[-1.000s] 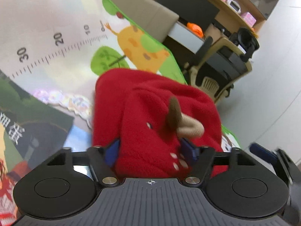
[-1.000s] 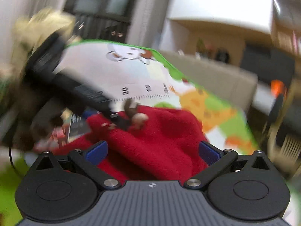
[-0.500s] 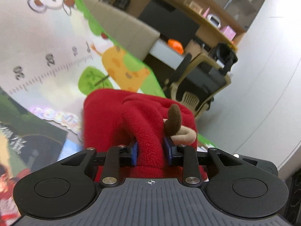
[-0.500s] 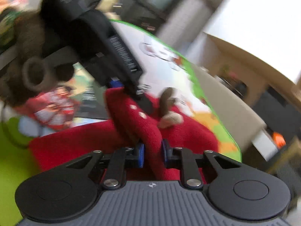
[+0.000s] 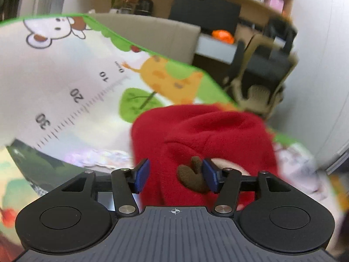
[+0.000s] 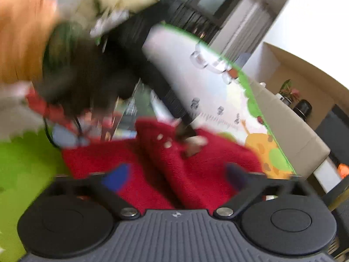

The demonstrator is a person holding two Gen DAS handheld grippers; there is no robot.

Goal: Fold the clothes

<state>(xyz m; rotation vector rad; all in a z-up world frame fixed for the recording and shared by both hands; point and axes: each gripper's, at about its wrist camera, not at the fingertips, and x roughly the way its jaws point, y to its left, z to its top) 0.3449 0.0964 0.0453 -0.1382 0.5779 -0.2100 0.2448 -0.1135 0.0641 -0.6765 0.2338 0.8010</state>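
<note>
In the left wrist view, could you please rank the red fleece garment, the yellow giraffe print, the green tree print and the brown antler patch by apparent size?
1. red fleece garment
2. yellow giraffe print
3. green tree print
4. brown antler patch, though it sits nearest the camera, so its place is unsure.

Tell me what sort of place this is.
Probably a home living room: a colourful children's play mat with a printed ruler on the floor, a beige sofa behind it, a potted plant.

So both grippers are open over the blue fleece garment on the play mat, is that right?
Not quite: the fleece garment is red, as the left wrist view shows. The left gripper and right gripper are both open over it on the play mat.
</note>
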